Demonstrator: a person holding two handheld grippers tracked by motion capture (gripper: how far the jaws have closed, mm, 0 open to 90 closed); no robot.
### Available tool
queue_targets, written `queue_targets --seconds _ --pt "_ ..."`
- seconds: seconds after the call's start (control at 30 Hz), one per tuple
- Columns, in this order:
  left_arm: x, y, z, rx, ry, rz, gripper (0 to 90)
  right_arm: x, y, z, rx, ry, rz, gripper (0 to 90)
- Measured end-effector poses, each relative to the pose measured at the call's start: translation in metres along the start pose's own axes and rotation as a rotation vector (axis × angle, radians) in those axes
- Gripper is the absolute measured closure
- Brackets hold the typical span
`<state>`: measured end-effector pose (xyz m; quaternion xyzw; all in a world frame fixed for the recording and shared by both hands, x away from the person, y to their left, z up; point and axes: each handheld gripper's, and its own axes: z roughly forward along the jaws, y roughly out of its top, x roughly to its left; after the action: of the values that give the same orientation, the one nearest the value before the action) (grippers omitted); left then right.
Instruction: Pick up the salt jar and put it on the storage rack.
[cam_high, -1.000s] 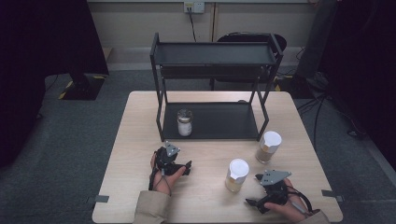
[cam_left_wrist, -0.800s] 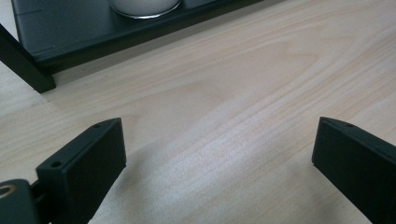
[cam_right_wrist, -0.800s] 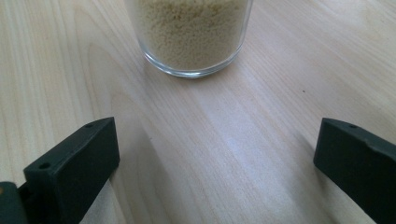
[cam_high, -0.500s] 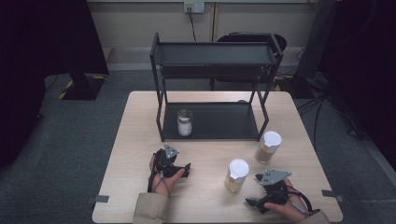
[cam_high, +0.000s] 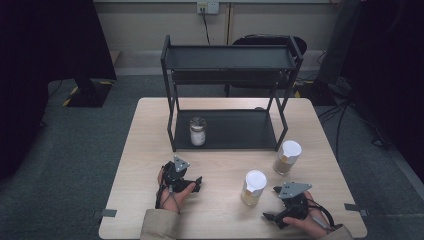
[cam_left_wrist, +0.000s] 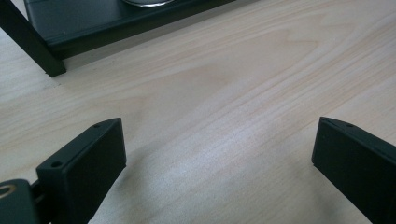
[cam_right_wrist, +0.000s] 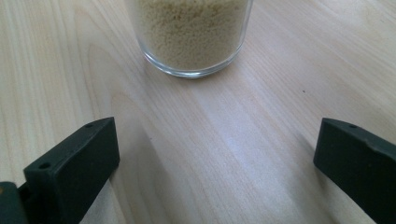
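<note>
Fingers of the left gripper (cam_high: 196, 183) were spread wide and released over bare tabletop (cam_high: 145, 150), gripping nothing; in the left gripper view its two black fingers (cam_left_wrist: 81, 163) framed plain wood, with the foot of the black shelf rack (cam_left_wrist: 32, 44) ahead at upper left. On the rack's (cam_high: 225, 132) lower shelf stood a small jar with a clear lid (cam_high: 198, 131), well apart from both grippers. Right of centre, a grain-filled jar with a white lid (cam_high: 253, 187) stood upright on the tabletop, just beside the right gripper (cam_high: 272, 205). In the right gripper view that jar (cam_right_wrist: 189, 35) sat ahead of the released fingers (cam_right_wrist: 74, 163), beyond their tips and not between them, untouched. A second white-lidded jar (cam_high: 288, 156) stood farther right, near the rack's right leg.
</note>
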<state>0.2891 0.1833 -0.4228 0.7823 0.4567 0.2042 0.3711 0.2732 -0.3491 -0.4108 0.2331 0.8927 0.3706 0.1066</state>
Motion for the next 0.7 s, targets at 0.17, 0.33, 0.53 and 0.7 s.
queue_targets --seconds 0.17,0.33,0.53,0.7 --pt "0.0000 -0.0012 -0.0022 0.007 0.001 0.003 2.6 0.0001 0.0000 0.0000 0.000 0.000 0.000 0.0" --pt "0.0005 -0.0023 -0.0041 0.012 0.002 0.004 2.7 0.0001 0.0001 0.0000 0.000 0.000 0.000 0.0" --pt "0.0005 -0.0036 -0.0065 0.017 0.000 0.008 2.6 0.0001 0.0000 0.0000 0.000 0.000 0.001 0.0" --pt "0.0012 -0.0051 -0.0084 0.020 -0.002 0.012 2.6 0.0001 0.0000 0.0000 0.000 0.000 0.000 0.0"
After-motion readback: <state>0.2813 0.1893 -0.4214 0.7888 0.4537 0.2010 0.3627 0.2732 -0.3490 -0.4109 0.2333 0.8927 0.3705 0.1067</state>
